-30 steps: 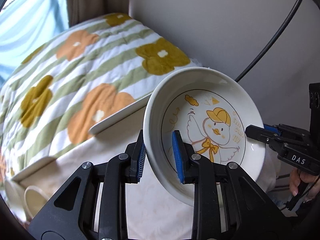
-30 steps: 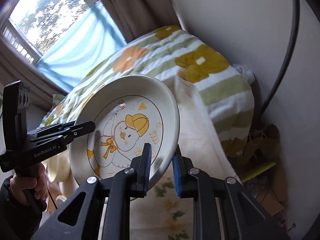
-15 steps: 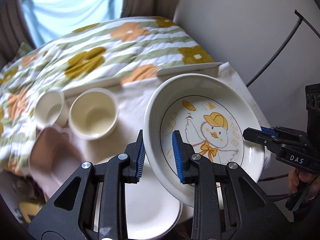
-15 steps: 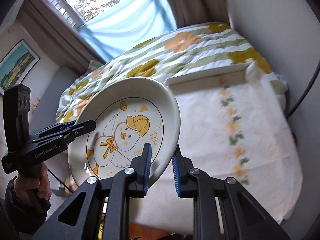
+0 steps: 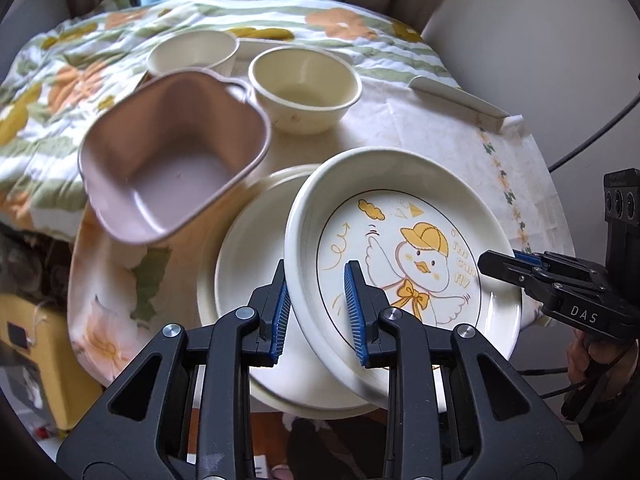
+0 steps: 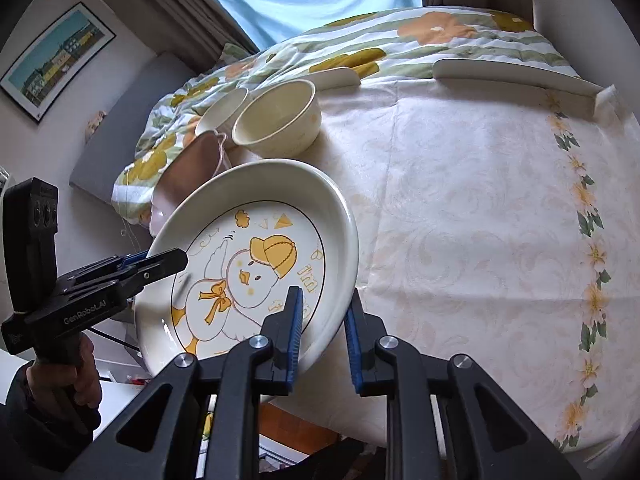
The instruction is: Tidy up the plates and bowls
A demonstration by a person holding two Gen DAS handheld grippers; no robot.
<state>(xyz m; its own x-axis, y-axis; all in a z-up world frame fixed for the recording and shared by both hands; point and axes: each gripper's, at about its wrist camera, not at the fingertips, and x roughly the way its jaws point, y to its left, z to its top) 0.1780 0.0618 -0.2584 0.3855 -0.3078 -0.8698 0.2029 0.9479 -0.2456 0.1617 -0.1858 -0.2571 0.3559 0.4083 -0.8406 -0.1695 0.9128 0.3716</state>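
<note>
Both jaws clenched on opposite rims of duck plate (image 5: 404, 256) (image 6: 256, 264), open tablecloth (image 6: 472, 208) rightward

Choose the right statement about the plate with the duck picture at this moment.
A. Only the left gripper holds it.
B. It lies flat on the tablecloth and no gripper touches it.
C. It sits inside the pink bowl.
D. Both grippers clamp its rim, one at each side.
D: the left gripper and the right gripper each pinch the rim of the duck plate on opposite sides, holding it tilted above the plain plates.
</note>
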